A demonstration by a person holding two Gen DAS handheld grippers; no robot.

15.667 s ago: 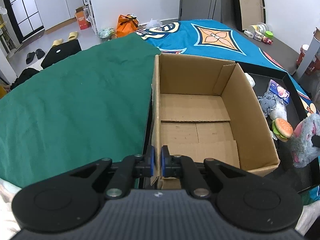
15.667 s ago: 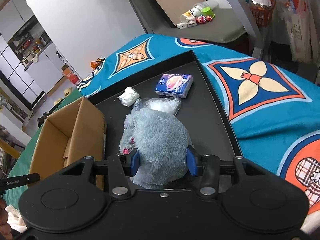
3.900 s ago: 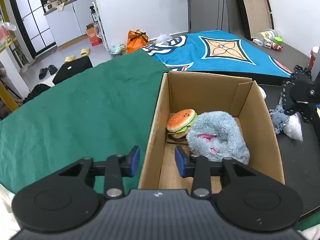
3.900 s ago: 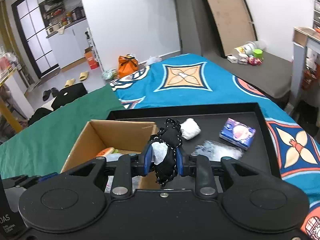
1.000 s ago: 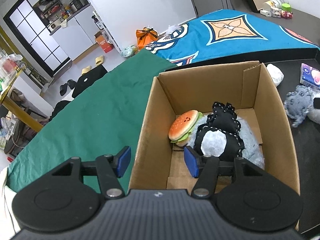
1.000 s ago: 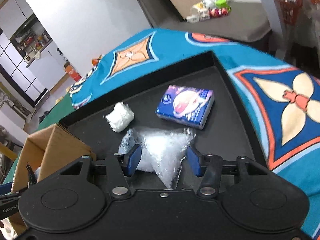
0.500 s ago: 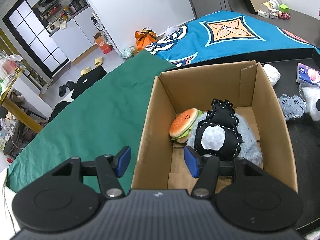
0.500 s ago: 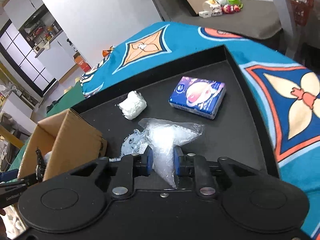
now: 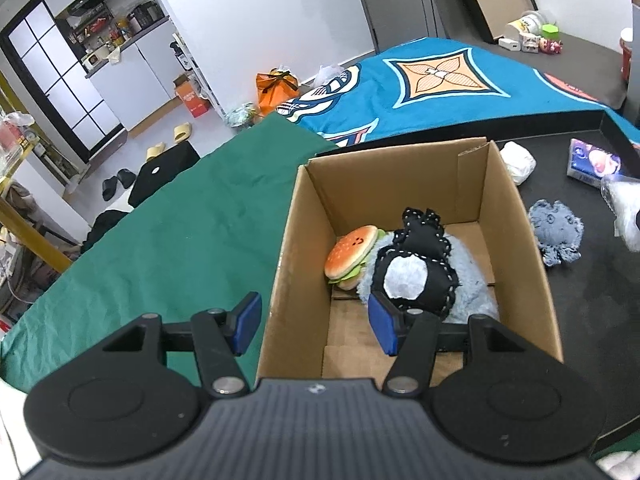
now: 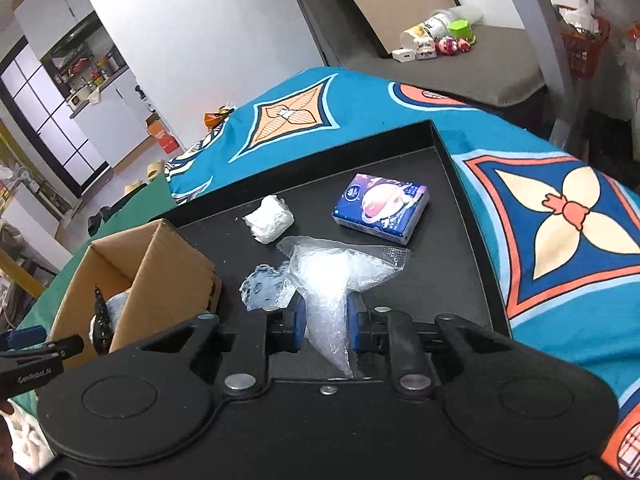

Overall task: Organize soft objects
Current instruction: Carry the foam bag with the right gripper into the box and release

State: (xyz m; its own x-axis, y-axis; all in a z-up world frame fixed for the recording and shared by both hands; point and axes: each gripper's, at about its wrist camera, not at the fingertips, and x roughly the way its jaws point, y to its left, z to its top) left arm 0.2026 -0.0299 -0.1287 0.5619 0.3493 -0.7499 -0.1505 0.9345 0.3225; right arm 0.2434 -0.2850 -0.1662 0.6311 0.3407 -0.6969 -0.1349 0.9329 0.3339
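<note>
In the right wrist view my right gripper [image 10: 326, 316] is shut on a clear plastic bag [image 10: 332, 272], which hangs just above the black tray [image 10: 440, 140]. A grey-blue knitted toy [image 10: 258, 288] lies on the tray behind the bag's left edge. The cardboard box [image 9: 516, 240] holds a burger plush [image 9: 350, 252], a black plush with a white patch [image 9: 412, 268] and a grey furry plush [image 9: 472, 284] under it. My left gripper [image 9: 314, 324] is open and straddles the box's near left wall, one pad outside and one inside. Its pads stand clear of the cardboard.
A white wad [image 10: 269, 220] and a blue tissue pack [image 10: 380, 208] lie further back on the tray. Left of the box lies a green cloth [image 9: 180, 240], and a blue patterned cloth [image 10: 560, 208] surrounds the tray. Small bottles and toys [image 10: 436, 36] stand on a grey surface behind.
My right gripper's jaws have come together on the clear plastic bag and raised it a little off the tray. The left gripper has stayed open at the box's wall.
</note>
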